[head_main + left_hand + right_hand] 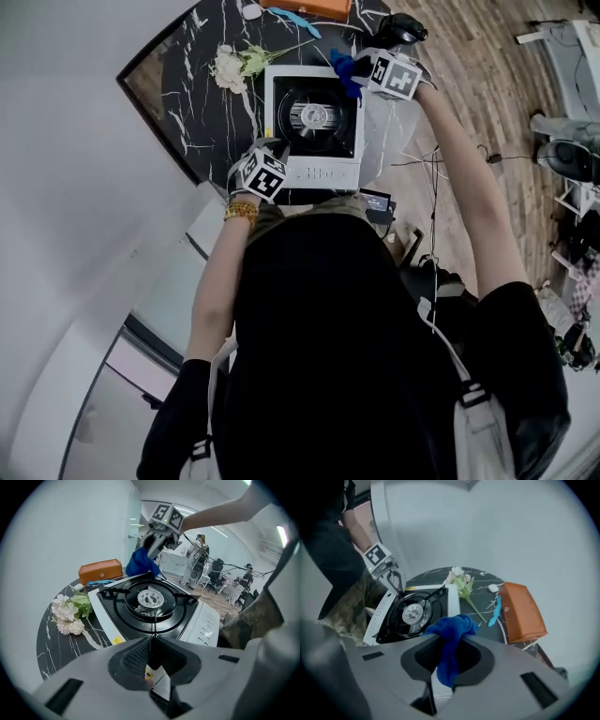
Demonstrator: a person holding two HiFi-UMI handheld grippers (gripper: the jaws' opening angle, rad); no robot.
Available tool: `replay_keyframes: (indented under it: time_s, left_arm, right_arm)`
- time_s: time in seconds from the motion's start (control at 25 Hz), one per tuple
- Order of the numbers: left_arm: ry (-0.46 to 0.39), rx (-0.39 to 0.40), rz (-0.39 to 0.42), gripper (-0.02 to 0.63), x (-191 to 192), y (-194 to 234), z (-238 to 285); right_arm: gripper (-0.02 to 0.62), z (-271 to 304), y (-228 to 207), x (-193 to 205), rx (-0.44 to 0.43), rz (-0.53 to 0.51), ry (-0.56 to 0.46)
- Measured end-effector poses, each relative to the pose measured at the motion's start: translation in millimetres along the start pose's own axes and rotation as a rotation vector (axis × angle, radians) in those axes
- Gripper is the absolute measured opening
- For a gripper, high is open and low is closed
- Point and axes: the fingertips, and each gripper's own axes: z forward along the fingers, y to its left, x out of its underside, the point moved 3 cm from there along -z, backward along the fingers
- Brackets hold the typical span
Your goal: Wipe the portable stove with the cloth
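Right gripper over black marble table, at far-right corner of portable stove, jaws clamped on blue cloth. Left gripper jaws closed, parked at stove's near-left corner.

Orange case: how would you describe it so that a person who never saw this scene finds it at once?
Find the black marble table with the white portable stove. Past the flowers, at the table's edge, lies the orange case. It is the only orange, box-shaped thing; a thin light-blue object lies beside it.
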Motion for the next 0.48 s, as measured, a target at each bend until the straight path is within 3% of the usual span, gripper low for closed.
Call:
replay_keyframes:
  time_s: [0.08,0.16,0.28,0.48]
  left_arm:
    - [0.004,0.014,0.004,0.046,-1,0,0]
    - [0.008,0.026,0.01,0.048,0,0,0]
    - [-0.007,0.03,-0.001,0.048,0,2,1]
    - [-0.049,0.033,-0.025,0.046,0,1,3]
  right_arm:
    - [0.048,27,8,1,-0.082,-0.05,0.111]
    - [0.048,48,12,0,-0.112,-0.037,0.147]
    - [0.048,55,11,-5,-0.112,0.006,0.153]
    - [0.048,64,17,-16,-0.07,-0.038,0.147]
